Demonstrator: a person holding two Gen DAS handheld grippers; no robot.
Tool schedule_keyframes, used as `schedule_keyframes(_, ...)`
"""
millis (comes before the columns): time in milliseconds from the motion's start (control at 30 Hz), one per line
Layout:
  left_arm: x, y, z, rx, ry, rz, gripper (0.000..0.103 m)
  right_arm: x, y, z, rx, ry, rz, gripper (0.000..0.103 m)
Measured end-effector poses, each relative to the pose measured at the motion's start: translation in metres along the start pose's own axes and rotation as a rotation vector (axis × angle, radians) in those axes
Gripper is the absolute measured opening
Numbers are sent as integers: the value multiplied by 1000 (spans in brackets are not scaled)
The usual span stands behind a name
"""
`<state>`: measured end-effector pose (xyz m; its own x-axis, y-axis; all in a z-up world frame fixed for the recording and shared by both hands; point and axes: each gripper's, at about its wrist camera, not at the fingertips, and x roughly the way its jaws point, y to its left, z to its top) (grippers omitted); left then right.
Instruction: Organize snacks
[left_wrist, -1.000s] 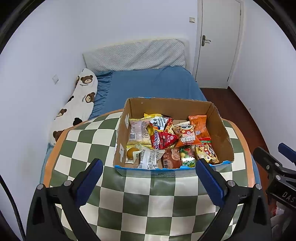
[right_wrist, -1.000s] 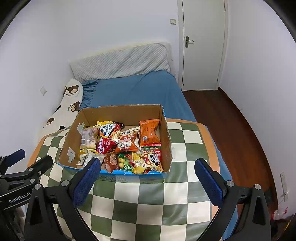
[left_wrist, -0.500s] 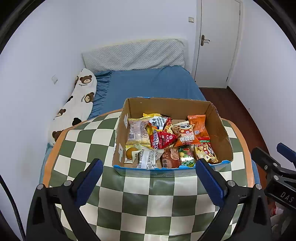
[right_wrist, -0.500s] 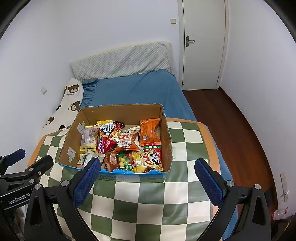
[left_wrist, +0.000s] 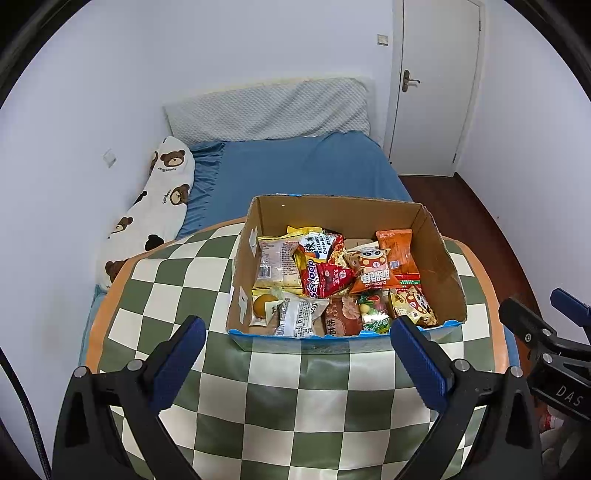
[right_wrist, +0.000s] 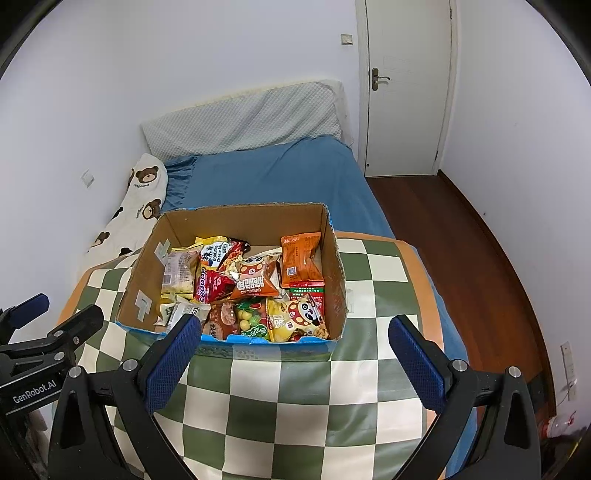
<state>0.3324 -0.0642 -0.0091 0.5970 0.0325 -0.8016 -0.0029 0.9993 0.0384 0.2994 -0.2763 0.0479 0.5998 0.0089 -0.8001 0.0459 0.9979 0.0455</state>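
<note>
Snacks all lie in the cardboard box (left_wrist: 439, 258) on the checked table (left_wrist: 295, 406).
Packets (left_wrist: 332, 280) fill the box, none outside it; left gripper (left_wrist: 299, 354) and right gripper (right_wrist: 295, 350) hover before the box, jaws apart, empty: fits either sorted or awaiting sorting.

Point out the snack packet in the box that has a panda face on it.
It is the yellow packet in the cardboard box's near right corner, below the green-and-red packet. No other packet shows a black-and-white panda.

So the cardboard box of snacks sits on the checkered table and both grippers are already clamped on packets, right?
Not quite. The cardboard box of snacks does sit on the checkered table, but both wrist views show the left gripper and right gripper with jaws open, holding nothing.
</note>
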Motion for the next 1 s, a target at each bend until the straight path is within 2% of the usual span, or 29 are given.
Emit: schedule_keyframes(1000, -1, 3, 1, -4, -5, 1, 103, 0, 2, 2, -8, -2, 1, 103)
